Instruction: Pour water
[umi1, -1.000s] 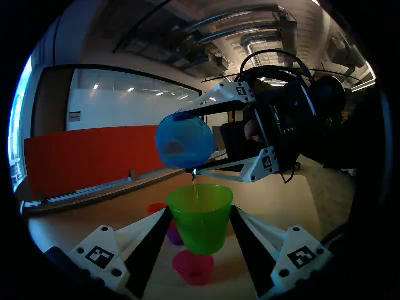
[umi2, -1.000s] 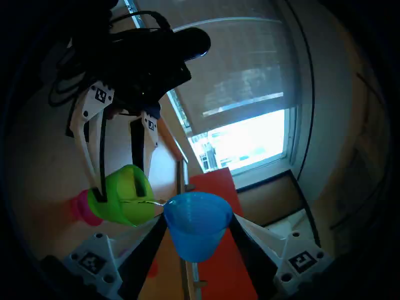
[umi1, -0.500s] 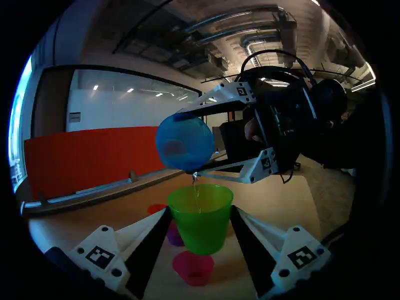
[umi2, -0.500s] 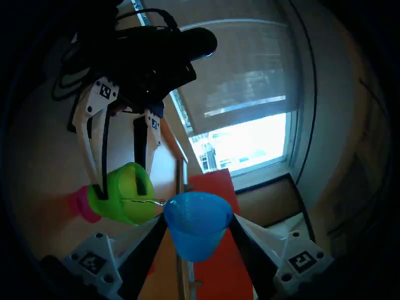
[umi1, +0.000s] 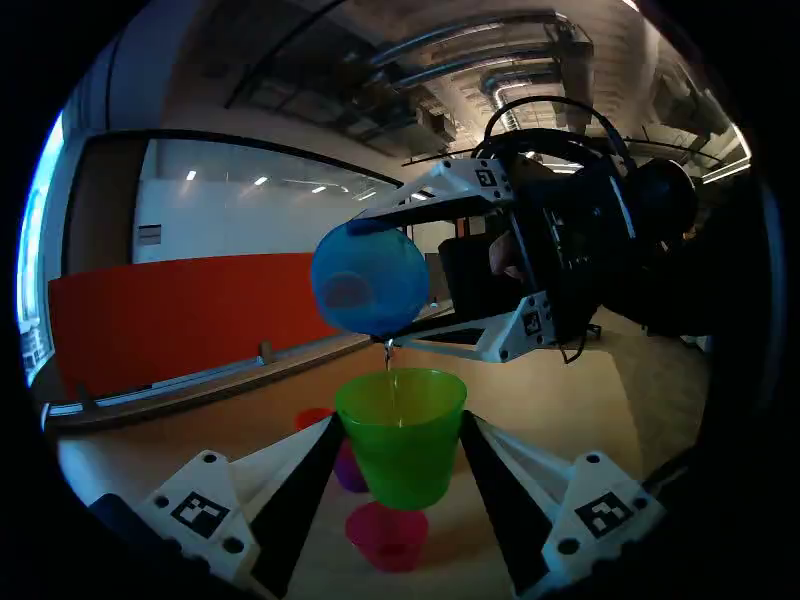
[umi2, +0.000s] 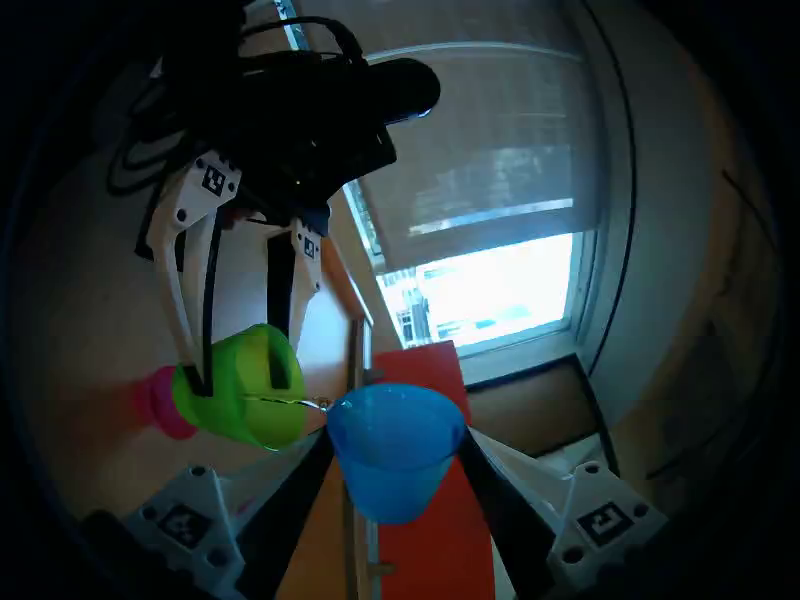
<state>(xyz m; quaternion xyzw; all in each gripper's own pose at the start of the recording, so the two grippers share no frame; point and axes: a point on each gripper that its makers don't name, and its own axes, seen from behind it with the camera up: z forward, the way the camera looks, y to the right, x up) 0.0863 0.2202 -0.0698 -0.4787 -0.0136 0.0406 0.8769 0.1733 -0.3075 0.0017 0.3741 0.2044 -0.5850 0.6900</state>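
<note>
Water (umi1: 388, 352) falls in a thin thread from the tipped blue cup (umi1: 370, 280) into the upright green cup (umi1: 402, 455) just below. The right claw (umi2: 395, 445) grips the blue cup and the left claw (umi1: 402, 432) the green one, over the counter (umi1: 570, 400). Beneath stand a pink cup (umi1: 387, 535) and a purple cup (umi1: 349, 472) (partly hidden), with a red cup (umi1: 312, 414) behind.

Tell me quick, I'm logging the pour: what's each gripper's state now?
Left gripper: shut on the green plastic cup.
Right gripper: shut on the tilted blue plastic cup, water trickling out.
</note>
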